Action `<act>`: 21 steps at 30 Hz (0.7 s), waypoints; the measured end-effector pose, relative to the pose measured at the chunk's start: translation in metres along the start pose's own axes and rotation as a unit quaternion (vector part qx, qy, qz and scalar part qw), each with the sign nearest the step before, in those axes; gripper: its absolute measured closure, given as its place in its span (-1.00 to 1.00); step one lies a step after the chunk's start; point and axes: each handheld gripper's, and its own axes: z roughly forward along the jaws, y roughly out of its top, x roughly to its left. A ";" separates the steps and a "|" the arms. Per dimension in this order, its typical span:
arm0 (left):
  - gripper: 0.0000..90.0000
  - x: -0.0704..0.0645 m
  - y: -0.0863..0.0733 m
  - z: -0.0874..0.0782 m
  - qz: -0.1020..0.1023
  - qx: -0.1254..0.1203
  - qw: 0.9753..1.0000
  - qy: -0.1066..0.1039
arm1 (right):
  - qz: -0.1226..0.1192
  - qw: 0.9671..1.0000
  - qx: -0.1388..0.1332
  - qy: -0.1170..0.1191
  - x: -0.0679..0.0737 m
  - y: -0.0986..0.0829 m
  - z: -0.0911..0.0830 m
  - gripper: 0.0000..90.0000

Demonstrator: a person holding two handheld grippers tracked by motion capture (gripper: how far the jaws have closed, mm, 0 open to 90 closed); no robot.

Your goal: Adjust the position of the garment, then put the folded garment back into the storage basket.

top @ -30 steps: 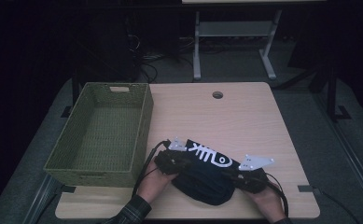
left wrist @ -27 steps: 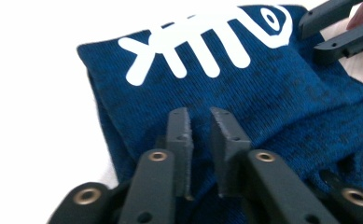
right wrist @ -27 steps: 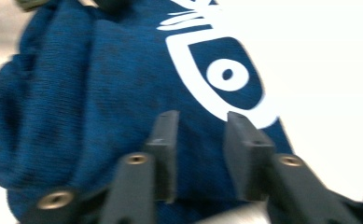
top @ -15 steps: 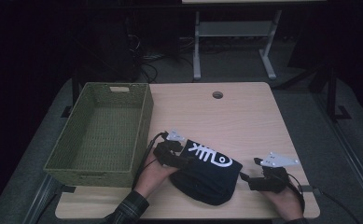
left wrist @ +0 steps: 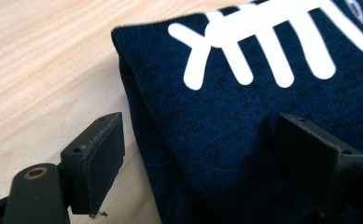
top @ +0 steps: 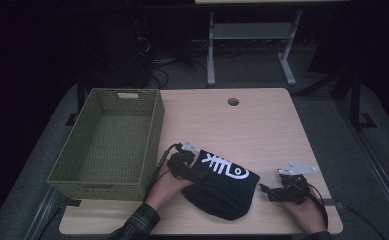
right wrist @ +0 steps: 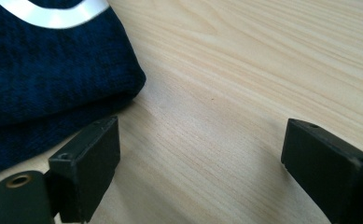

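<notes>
At the left of the high view a green woven basket (top: pixel 107 145) sits on the left part of the wooden counter (top: pixel 262 130), its inside bare; just right of its lower corner the left gripper (top: pixel 186 165) lies at the left edge of a folded dark blue garment (top: pixel 222 187), which rests in the lower middle of the frame on the near part of the counter; a white fishbone print (top: pixel 222 166) runs across the garment's top. In the left gripper view the left gripper (left wrist: pixel 202 154) is spread wide, one jaw over bare wood at the lower left of the frame, the other over the cloth at the lower right, so the folded edge of the garment (left wrist: pixel 244 116) lies between them, not pinched; the print (left wrist: pixel 272 42) fills the upper right of that frame. Farther right in the high view, the right gripper (top: pixel 269 190) rests on the counter just beside the garment's right edge, apart from it. In the right gripper view the right gripper (right wrist: pixel 202 163) is also spread wide, bare wood between its jaws; the garment (right wrist: pixel 53 79) sits in the upper left of the frame, its rounded corner near the left jaw.
</notes>
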 end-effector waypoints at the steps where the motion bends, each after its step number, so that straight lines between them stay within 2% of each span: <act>1: -0.62 0.001 0.000 0.000 0.002 0.002 1.000 -0.001 | 0.000 1.000 0.003 -0.002 0.000 0.000 0.000 -0.75; 8: -0.63 0.002 -0.004 0.006 -0.006 0.006 1.000 -0.006 | 0.007 1.000 0.006 0.004 -0.001 0.001 0.001 -0.74; 14: -0.60 0.001 -0.004 0.006 -0.002 0.007 1.000 -0.001 | 0.008 1.000 0.007 0.005 -0.001 0.001 0.001 -0.74; 21: -0.12 -0.002 -0.003 0.003 -0.008 0.017 0.999 -0.027 | 0.008 1.000 0.007 0.005 -0.001 0.001 0.002 -0.74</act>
